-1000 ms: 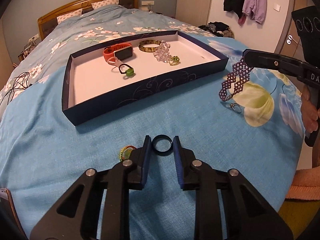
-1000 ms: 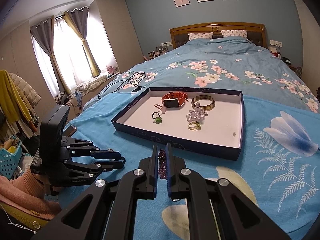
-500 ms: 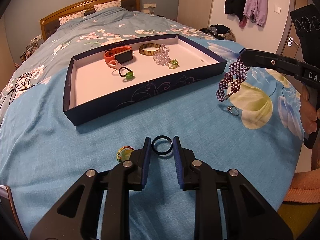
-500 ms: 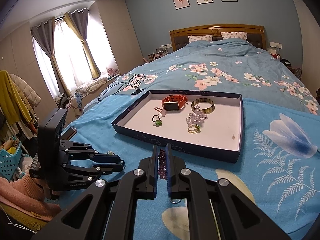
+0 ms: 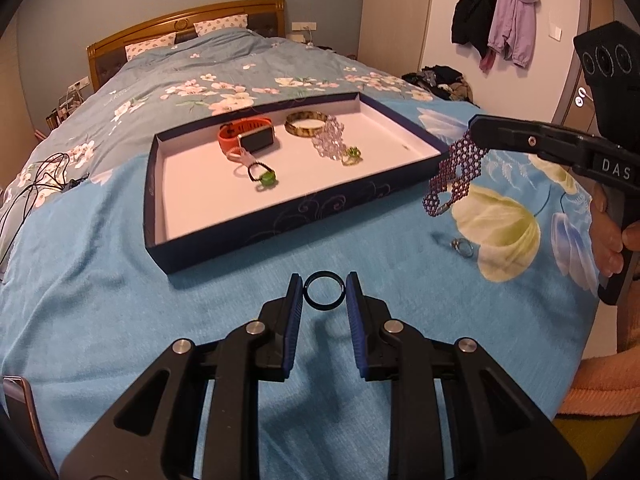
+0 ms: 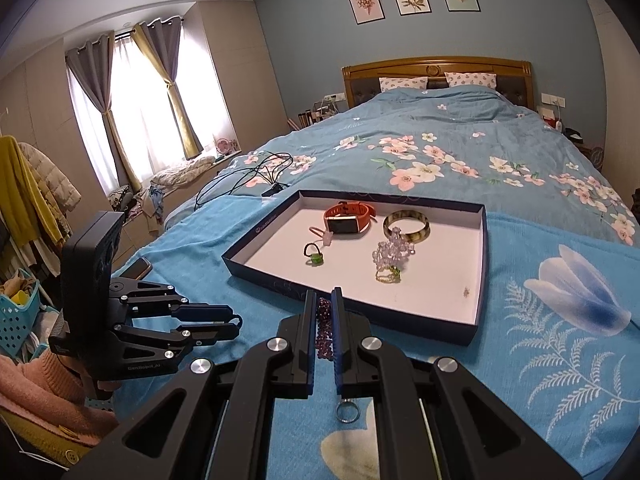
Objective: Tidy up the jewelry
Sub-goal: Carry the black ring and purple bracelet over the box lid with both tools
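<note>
The beaded bracelet [image 5: 456,176] now hangs nearer the tray's [image 5: 280,220] front corner.

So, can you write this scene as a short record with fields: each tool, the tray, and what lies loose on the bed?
left tool: shut on a black ring, held above the blue bedcover
right tool: shut on a purple beaded bracelet, which hangs down
tray: dark blue, white inside, on the bed
in tray: orange watch, bangle, clear bead bracelet, two green rings
loose on bed: silver ring
</note>
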`<state>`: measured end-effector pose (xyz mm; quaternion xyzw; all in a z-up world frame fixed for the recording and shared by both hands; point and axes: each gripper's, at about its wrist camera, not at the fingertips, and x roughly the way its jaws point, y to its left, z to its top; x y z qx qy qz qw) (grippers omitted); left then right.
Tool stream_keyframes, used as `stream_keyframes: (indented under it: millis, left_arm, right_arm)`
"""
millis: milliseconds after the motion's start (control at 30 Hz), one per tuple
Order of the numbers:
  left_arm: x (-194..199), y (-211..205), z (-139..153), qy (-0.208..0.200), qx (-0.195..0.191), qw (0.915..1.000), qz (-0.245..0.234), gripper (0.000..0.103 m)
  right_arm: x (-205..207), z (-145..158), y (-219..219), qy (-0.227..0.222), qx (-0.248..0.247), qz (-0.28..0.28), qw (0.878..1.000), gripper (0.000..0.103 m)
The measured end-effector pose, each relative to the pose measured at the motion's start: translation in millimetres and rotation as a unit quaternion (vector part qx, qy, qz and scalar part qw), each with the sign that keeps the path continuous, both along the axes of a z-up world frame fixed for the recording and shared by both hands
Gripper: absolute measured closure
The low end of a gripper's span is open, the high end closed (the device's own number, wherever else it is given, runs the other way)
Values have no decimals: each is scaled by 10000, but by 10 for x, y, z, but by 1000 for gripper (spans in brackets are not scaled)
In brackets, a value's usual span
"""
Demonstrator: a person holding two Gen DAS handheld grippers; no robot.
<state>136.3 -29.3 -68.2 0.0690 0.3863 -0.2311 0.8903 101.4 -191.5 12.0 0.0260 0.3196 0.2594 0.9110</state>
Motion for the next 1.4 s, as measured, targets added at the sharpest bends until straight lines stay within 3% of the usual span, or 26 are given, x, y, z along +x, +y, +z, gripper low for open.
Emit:
stream_keyframes:
  millis: [1400]
  left_arm:
    - [314, -7, 357, -366, -425, 9983, 164, 81]
  right_arm:
    - [323, 240, 100, -355, -65, 68, 9993, 97]
